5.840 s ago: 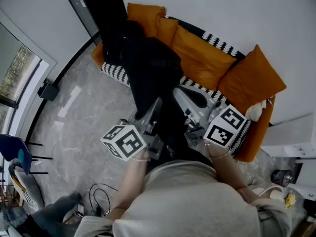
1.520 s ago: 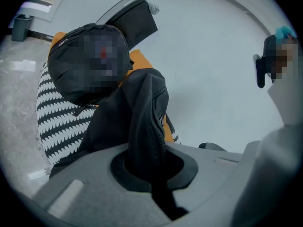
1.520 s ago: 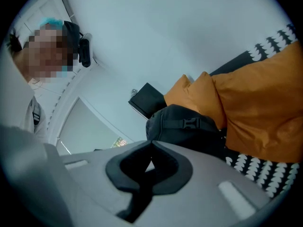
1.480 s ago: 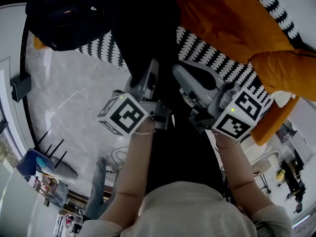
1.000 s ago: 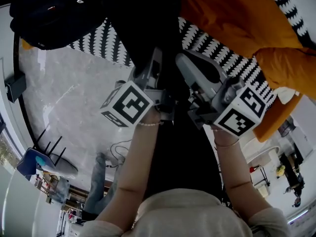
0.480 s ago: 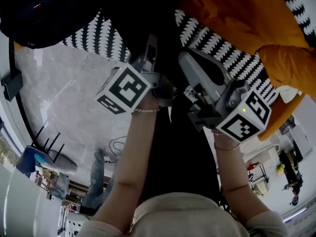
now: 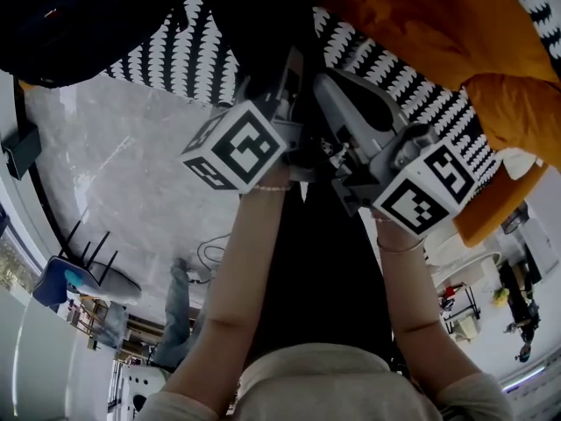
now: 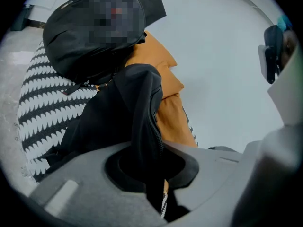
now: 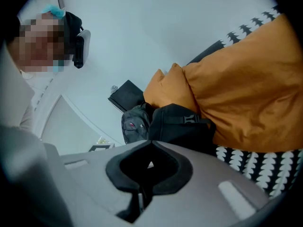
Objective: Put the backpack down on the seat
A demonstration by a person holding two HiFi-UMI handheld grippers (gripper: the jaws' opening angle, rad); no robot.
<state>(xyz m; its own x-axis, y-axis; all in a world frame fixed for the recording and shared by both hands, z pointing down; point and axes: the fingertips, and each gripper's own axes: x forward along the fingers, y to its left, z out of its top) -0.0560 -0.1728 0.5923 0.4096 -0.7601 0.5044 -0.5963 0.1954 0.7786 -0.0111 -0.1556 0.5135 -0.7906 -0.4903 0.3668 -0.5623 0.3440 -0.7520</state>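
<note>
A black backpack (image 8: 132,112) lies slumped on the sofa's black-and-white patterned seat (image 8: 42,112), against an orange cushion (image 8: 168,112). In the head view it is the dark mass (image 7: 263,16) just past both grippers. My left gripper (image 8: 150,148) has a fold of its zippered black fabric running between the jaws, which are opening while the pads still pinch it. In the head view that gripper (image 7: 289,68) points at the seat's front edge. My right gripper (image 9: 151,143) has its jaws together right before the backpack's buckled side (image 9: 182,126); I cannot tell whether it nips anything.
A second black backpack (image 8: 90,32) sits at the sofa's left end, in front of a dark box (image 9: 125,96) by the wall. Large orange cushions (image 7: 421,24) line the sofa back. Grey marble floor (image 7: 114,165) lies to the left, with chair legs and cables.
Both grippers have moved forward toward the sofa seat and drawn closer together. The left gripper's cube has shifted right. The backpack has come lower onto the seat.
</note>
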